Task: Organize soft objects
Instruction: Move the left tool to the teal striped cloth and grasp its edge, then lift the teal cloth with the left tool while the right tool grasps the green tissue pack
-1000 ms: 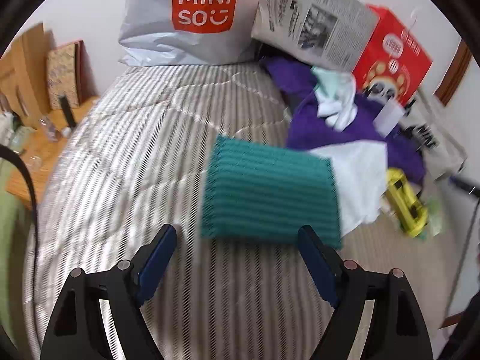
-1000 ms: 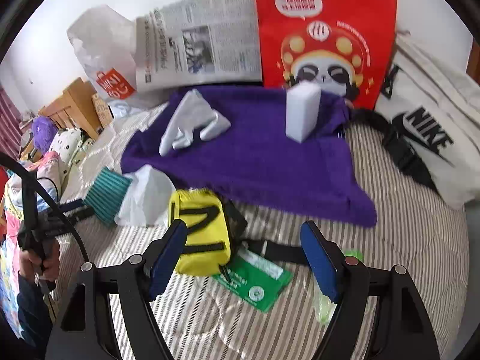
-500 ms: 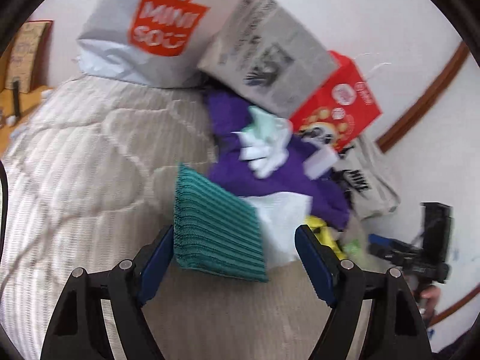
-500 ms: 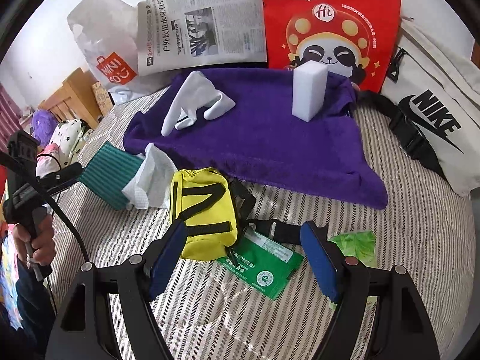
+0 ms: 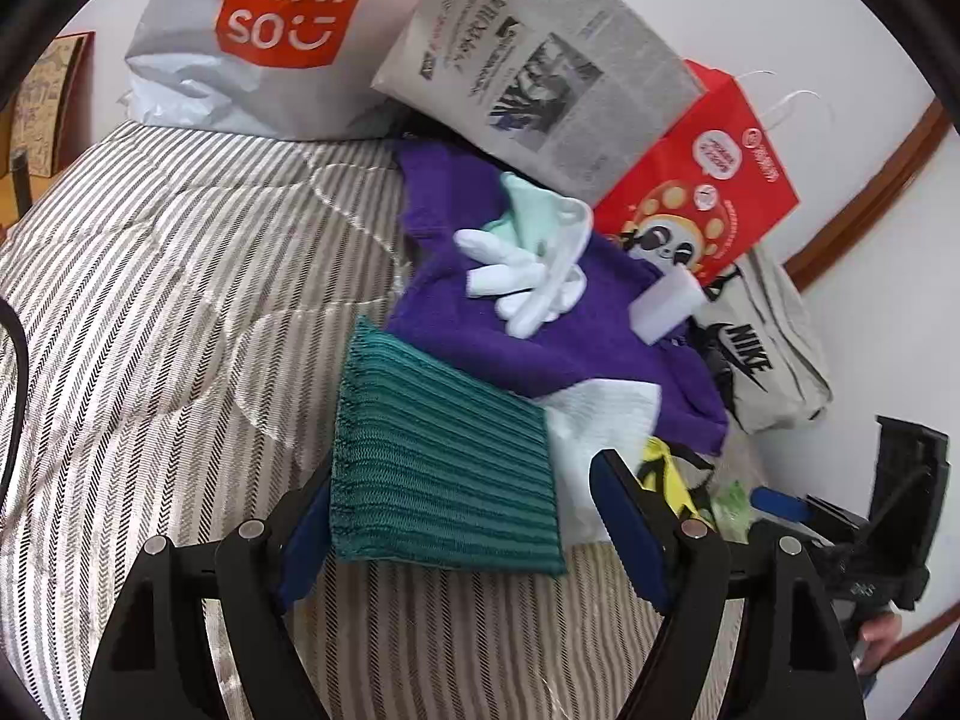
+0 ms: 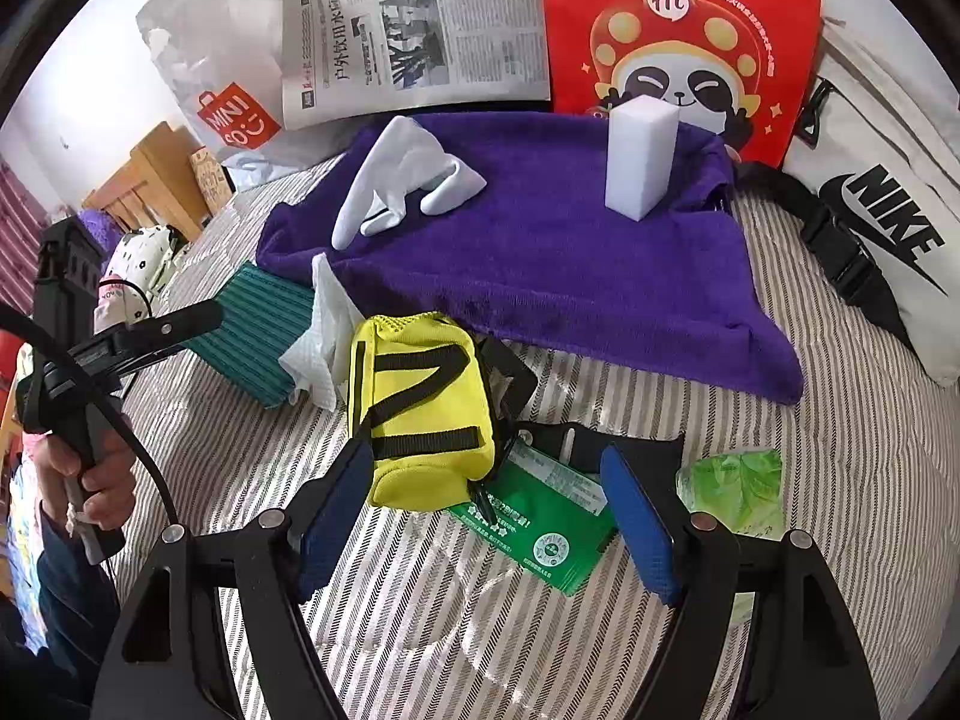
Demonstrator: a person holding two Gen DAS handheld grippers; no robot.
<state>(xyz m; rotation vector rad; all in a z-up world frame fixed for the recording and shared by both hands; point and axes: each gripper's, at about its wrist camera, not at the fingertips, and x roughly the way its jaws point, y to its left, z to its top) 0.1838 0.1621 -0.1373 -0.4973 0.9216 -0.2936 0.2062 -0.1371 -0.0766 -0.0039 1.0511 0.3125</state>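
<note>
A folded teal ribbed cloth [image 5: 444, 468] lies on the striped bedspread [image 5: 180, 312]. My left gripper [image 5: 468, 531] is open around its near edge; the left finger sits at the cloth's edge and a gap shows by the right pad. Behind it lie a white paper towel [image 5: 600, 420], a purple towel [image 5: 540, 348], white gloves [image 5: 528, 276] and a white sponge block [image 5: 666, 306]. In the right wrist view my right gripper [image 6: 486, 519] is open just before a yellow pouch [image 6: 420, 408] and over a green packet [image 6: 540, 528], holding nothing. The teal cloth [image 6: 258, 330] shows at left.
A Miniso bag [image 5: 258, 30], a newspaper [image 5: 540, 72], a red panda bag [image 6: 678, 30] and a white Nike bag [image 6: 882, 228] line the wall. Crumpled green plastic [image 6: 738, 480] lies at right. A person's hand [image 6: 90, 468] grips the left handle. Wooden furniture [image 6: 150, 180] stands beyond the bed.
The left gripper has swung right and closed in on the teal cloth, which now lies between its fingers. The right gripper has sunk slightly toward the yellow pouch.
</note>
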